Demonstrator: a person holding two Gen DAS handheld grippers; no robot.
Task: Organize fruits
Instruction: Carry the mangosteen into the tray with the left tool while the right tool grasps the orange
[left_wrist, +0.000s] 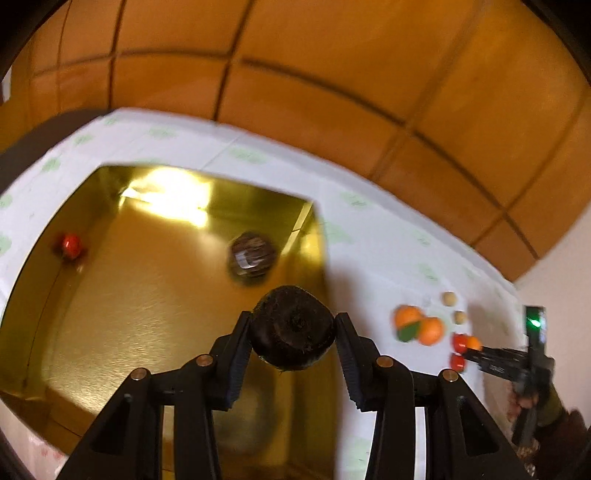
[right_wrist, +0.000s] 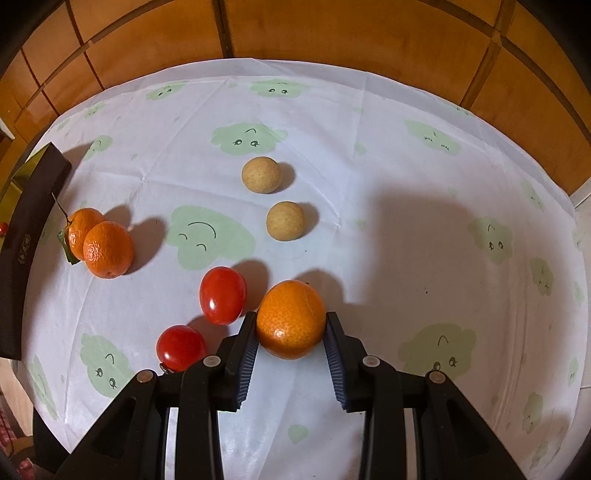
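My left gripper (left_wrist: 293, 334) is shut on a dark brown round fruit (left_wrist: 291, 325) and holds it above the right side of a gold-lined box (left_wrist: 129, 314). Inside the box lie another dark fruit (left_wrist: 252, 256) and a red tomato (left_wrist: 71, 245). My right gripper (right_wrist: 290, 328) is shut on a small orange (right_wrist: 290, 319) at table level. It also shows in the left wrist view (left_wrist: 476, 349). Two red tomatoes (right_wrist: 222, 295) (right_wrist: 180, 347) lie just left of it.
Two oranges with a leaf (right_wrist: 99, 242) lie at the left near the box's dark wall (right_wrist: 29, 229). Two tan round fruits (right_wrist: 261, 174) (right_wrist: 285, 220) sit farther back. A white cloth with green cloud prints (right_wrist: 406, 221) covers the table. The floor has brown tiles (left_wrist: 332, 74).
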